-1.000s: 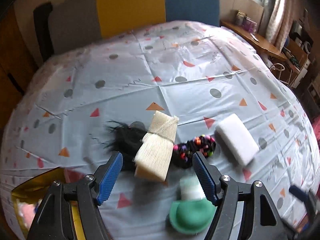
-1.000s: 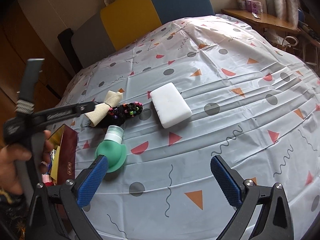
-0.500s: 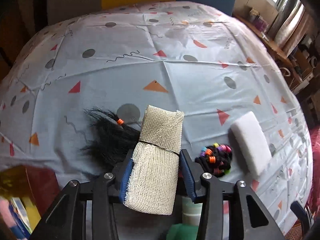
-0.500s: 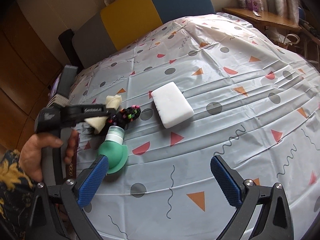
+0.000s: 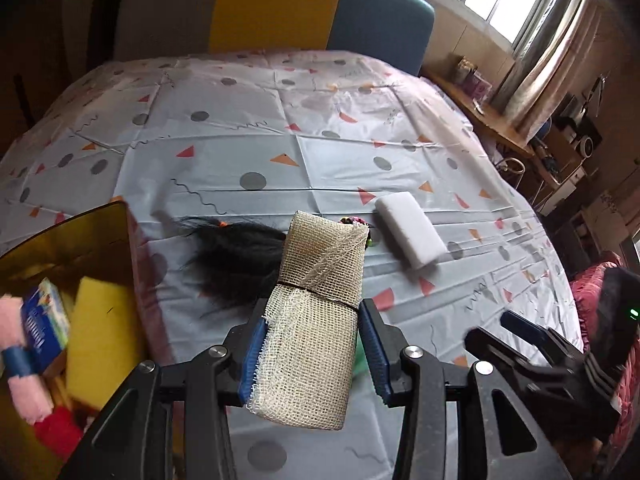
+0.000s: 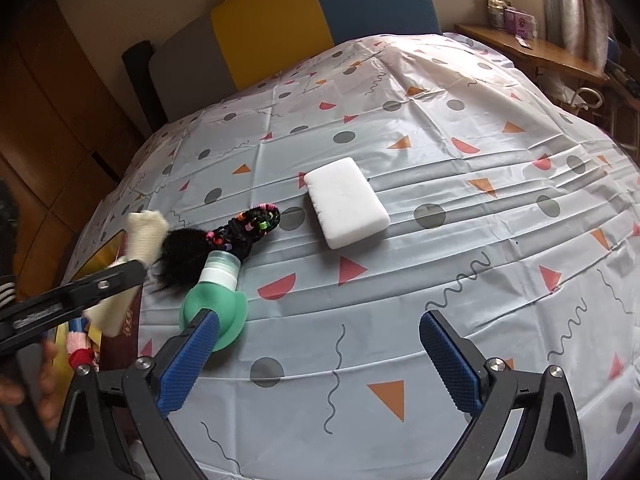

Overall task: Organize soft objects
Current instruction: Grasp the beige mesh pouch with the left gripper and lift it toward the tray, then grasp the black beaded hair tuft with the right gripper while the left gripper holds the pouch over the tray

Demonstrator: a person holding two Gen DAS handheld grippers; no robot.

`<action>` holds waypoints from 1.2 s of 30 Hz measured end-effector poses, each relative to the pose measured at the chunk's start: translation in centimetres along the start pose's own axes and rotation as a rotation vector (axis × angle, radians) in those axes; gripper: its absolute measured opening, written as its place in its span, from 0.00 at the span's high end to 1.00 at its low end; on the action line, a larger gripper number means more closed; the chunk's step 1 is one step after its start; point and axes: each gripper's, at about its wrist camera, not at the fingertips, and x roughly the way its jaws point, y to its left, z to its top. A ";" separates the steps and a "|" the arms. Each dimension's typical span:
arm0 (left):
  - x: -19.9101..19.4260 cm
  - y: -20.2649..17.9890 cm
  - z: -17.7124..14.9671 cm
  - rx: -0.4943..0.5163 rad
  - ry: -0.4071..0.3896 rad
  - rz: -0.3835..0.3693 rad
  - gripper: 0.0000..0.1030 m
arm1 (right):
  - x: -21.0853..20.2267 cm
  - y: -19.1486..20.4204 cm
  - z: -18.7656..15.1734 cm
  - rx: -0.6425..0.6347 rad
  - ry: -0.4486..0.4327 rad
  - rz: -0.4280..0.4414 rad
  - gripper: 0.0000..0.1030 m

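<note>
Table: draped in a pale cloth printed with triangles, dots and squiggles; serves as landmark below.

Box: open, gold-lined, at the table's left edge; contains a yellow sponge, a small blue carton and pink and red soft items.

White sponge: flat on the table, near its middle, apart from all other items.

Black wig: flat on the table toward its left edge, near the box; braided end with coloured beads points toward the white sponge.

Green bottle: on its side on the table, white neck touching the wig.

Mesh cloth bundle: cream, tied at mid-length by a dark band, lifted clear of the table, above the wig's near edge.

Left gripper: blue pads clamped narrowly on the lower half of the bundle.

Right gripper: spread wide, nothing between the pads, above the table's near edge, just right of the green bottle.
</note>
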 end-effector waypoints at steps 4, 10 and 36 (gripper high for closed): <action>-3.3 0.5 -1.9 0.011 -0.042 0.006 0.57 | 0.2 1.6 -0.6 -0.084 -0.003 0.025 0.02; -7.4 2.7 -5.2 0.009 -0.092 0.026 0.57 | 0.4 5.6 -2.1 -0.274 -0.004 0.069 0.02; -13.9 16.0 -13.3 -0.286 -0.163 0.117 0.57 | 15.3 17.4 5.1 -0.881 0.239 -0.153 0.62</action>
